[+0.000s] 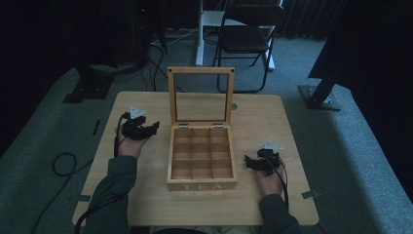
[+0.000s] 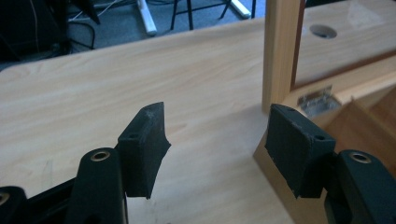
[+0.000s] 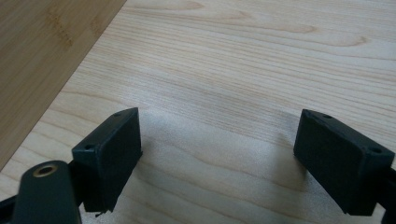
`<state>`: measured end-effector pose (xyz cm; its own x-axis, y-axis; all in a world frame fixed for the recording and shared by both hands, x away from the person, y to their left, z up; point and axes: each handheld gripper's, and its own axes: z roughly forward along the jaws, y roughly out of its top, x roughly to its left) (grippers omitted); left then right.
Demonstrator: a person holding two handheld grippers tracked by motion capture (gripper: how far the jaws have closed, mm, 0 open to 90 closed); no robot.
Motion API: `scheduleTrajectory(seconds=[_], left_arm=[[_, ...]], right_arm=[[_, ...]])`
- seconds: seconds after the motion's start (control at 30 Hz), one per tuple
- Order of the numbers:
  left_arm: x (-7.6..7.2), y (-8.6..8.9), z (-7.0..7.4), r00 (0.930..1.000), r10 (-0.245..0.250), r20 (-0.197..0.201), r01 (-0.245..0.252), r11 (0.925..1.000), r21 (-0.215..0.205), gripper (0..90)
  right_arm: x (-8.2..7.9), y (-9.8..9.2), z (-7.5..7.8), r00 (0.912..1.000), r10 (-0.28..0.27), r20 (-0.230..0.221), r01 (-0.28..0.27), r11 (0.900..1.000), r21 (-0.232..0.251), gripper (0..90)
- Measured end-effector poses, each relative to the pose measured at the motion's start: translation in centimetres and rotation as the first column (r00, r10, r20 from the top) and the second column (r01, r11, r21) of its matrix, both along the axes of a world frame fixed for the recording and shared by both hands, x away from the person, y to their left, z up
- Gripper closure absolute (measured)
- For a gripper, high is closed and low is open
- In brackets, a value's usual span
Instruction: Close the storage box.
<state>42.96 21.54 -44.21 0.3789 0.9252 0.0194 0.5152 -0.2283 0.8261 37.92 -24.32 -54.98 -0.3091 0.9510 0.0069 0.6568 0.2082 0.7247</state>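
From above I see the tea box (image 1: 201, 156) open on the desk (image 1: 263, 122); both gripper views show me spread, empty fingers (image 2: 142, 149) (image 3: 109, 156).

The room is dim, dark at the far edges; the desk (image 1: 146, 195) catches soft overhead light. Close up, the tongs (image 3: 215, 158) cast faint shadows, slightly blurred.
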Motion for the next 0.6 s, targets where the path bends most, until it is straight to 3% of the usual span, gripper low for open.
scheduleTrajectory(seconds=[0.13,0.27,0.47,0.6], left_arm=[[0.9,-1.1,0.5,0.9995,-0.022,0.022,0.022,0.9996,0.015,38.1],[2.0,-2.2,0.8,0.9987,-0.046,0.022,0.046,0.9988,-0.014,39.6],[3.6,-3.8,1.2,0.9976,-0.065,0.024,0.066,0.9976,-0.019,39.6],[4.2,-4.7,1.4,0.9962,-0.080,0.032,0.080,0.9968,0.000,39.2]], right_arm=[[0.0,0.0,0.0,1.0000,0.000,0.000,0.000,1.000,0.000,14.5],[0.0,0.0,0.0,1.0000,0.000,0.000,0.000,1.000,0.000,14.6],[0.0,0.0,0.0,1.0000,-0.001,0.000,0.001,1.000,0.000,14.6],[0.0,0.0,0.0,1.0000,-0.001,0.000,0.001,1.000,0.000,14.6]])
